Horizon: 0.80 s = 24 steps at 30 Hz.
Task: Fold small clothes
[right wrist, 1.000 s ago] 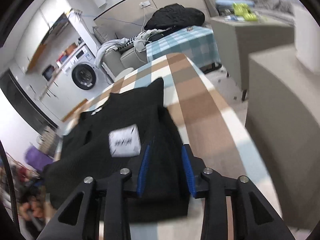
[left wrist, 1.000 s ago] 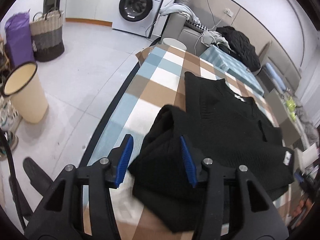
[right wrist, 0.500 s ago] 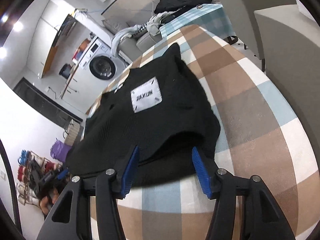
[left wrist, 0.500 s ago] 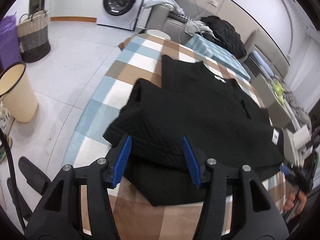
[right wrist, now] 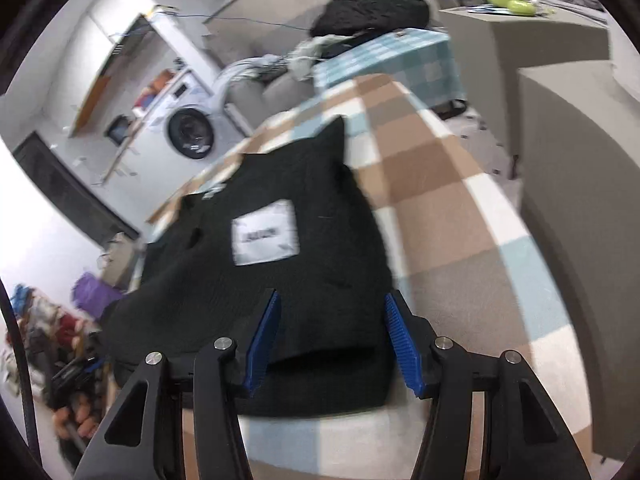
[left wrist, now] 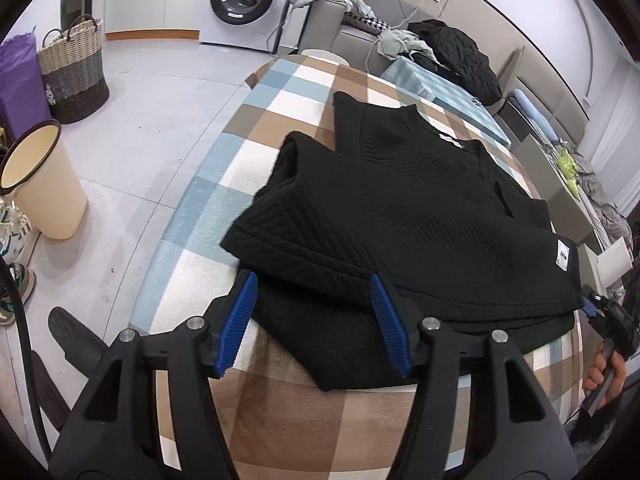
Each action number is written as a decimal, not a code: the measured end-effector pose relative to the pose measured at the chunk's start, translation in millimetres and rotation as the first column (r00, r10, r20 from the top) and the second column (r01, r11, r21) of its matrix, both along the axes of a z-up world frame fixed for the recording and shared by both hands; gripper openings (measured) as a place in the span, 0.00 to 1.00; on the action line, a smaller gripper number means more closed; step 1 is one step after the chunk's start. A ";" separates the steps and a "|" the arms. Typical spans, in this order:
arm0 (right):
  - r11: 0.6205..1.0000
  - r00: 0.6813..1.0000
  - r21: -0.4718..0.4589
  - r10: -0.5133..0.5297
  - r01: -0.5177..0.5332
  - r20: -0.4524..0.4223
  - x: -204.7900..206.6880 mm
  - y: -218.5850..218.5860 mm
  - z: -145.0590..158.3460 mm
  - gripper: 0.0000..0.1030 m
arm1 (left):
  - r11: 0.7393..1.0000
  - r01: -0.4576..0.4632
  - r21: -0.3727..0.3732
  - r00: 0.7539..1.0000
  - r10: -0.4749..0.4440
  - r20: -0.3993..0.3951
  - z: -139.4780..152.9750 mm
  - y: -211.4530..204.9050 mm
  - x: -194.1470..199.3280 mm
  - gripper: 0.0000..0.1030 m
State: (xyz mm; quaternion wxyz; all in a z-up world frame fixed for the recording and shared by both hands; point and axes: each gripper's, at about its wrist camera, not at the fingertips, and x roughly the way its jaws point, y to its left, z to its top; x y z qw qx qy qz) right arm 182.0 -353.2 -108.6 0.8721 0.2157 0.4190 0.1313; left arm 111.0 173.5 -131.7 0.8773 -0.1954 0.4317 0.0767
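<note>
Black knitted sweater (left wrist: 420,216) lies spread on the checked surface (left wrist: 248,148), its ribbed hem folded up over the body so that a second layer shows along the near edge. A white label (left wrist: 563,255) sits on the right side of the garment, and in the right wrist view the same label (right wrist: 265,233) faces up near the middle of the cloth. A small neck tag (left wrist: 449,139) shows at the far collar.

The left hand-held gripper (left wrist: 313,322) hovers at the near edge of the sweater; its jaws are opening, with the folded hem lying between the blue pads (left wrist: 235,324) but not pressed by them. The right hand-held gripper (right wrist: 334,346) stands over the near right corner of the garment with its jaws apart; the cloth lies between its pads (right wrist: 402,346) without being pinched. That view is somewhat blurred.

On the floor to the left stand a cream bin (left wrist: 42,184) and a woven basket (left wrist: 74,72). A washing machine (left wrist: 244,0) stands at the far wall. A dark jacket (left wrist: 460,60) lies on a second checked table (left wrist: 436,92) farther off, beside a grey sofa (left wrist: 356,40). At the right edge of the left wrist view, a person's hand (left wrist: 606,372) grips the other tool.
</note>
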 end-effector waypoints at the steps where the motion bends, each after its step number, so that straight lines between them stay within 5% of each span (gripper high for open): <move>1: 0.999 0.999 0.026 0.029 -0.030 0.025 -2.5 2.4 4.5 0.54 | 1.000 -0.008 -0.002 1.000 0.008 -0.001 -0.3 2.4 -0.7 0.54; 6: 0.979 0.993 0.175 0.089 -0.102 0.083 -9.3 4.8 12.6 0.55 | 1.000 -0.023 -0.008 1.000 0.023 -0.002 -1.5 10.5 -2.2 0.54; 21: 0.992 0.999 0.119 0.045 -0.046 0.011 -8.2 6.6 -2.6 0.55 | 0.992 -0.110 -0.063 0.994 0.110 0.007 -25.5 47.8 40.5 0.53; 24: 0.993 0.999 0.114 0.039 -0.039 0.009 -6.8 5.3 -5.0 0.55 | 0.995 -0.090 -0.038 0.995 0.091 0.046 -20.2 39.4 43.6 0.24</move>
